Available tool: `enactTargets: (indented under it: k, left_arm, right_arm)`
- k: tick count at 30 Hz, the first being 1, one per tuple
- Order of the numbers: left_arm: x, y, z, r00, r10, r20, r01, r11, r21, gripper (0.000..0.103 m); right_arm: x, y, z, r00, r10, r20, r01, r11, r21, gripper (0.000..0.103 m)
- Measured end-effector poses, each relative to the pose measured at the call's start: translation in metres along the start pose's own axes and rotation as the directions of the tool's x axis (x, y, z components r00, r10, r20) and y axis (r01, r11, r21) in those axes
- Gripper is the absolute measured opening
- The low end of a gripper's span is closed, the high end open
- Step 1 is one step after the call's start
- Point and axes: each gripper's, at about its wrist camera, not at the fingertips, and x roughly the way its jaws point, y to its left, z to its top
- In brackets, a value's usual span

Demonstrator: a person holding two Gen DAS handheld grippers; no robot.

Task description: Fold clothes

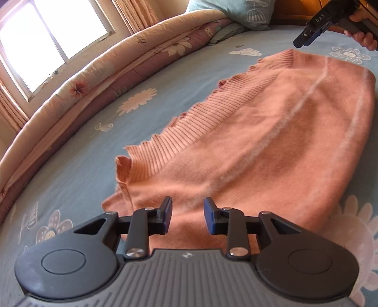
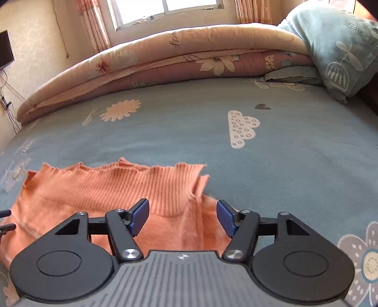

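Lying flat on the blue flowered bed sheet (image 2: 179, 127), the orange knit sweater (image 1: 271, 132) is folded into a long band, its ribbed hem (image 2: 132, 179) turned toward the far side of the bed where the rolled peach quilt (image 2: 165, 56) runs along under the window (image 2: 165, 9). Your left tongs (image 1: 187, 216) hang just above the near end of the sweater, jaws a little apart with nothing between the blue pads (image 1: 209, 217); from the left wrist view you can see bare knit through the gap. Your right tongs (image 2: 183, 218) sit over the other end of the garment, at its right corner, jaws standing wider apart and also empty, the blue pads (image 2: 139, 216) clear of the cloth as far as the view lets you judge. In the left wrist view your right hand (image 1: 363, 35) shows at the far right, gripping the tool's handle just beyond the sweater's far end. A blue-green pillow (image 2: 340, 52) with a printed flower design leans against the quilt at the far right of the bed. A dark screen (image 2: 6, 49) hangs on the wall at the far left, with cables trailing below it
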Motion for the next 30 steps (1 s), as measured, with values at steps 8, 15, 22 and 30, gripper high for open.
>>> enactTargets:
  k: [8, 15, 22, 30]
  left_arm:
    - [-0.038, 0.018, -0.038, 0.999, 0.042, 0.032, -0.030, 0.956, -0.293, 0.031]
    - [-0.032, 0.039, -0.050, 0.998, -0.055, 0.013, 0.055, 0.900, -0.432, 0.027]
    - [-0.042, 0.057, -0.069, 0.984, -0.166, 0.060, 0.172, 0.822, -0.544, 0.033]
    - [-0.023, 0.059, -0.071, 0.962, -0.256, 0.095, 0.263, 0.773, -0.578, 0.032]
  right_arm:
    - [-0.055, -0.009, -0.089, 0.999, 0.021, 0.024, -0.023, 0.997, 0.073, 0.067]
    - [-0.068, -0.012, -0.120, 0.996, 0.090, 0.017, -0.091, 0.991, 0.094, 0.042]
    - [-0.069, -0.015, -0.128, 0.991, 0.131, 0.009, -0.131, 0.985, 0.114, 0.042]
    - [-0.064, -0.013, -0.127, 0.990, 0.141, 0.001, -0.141, 0.986, 0.087, 0.043]
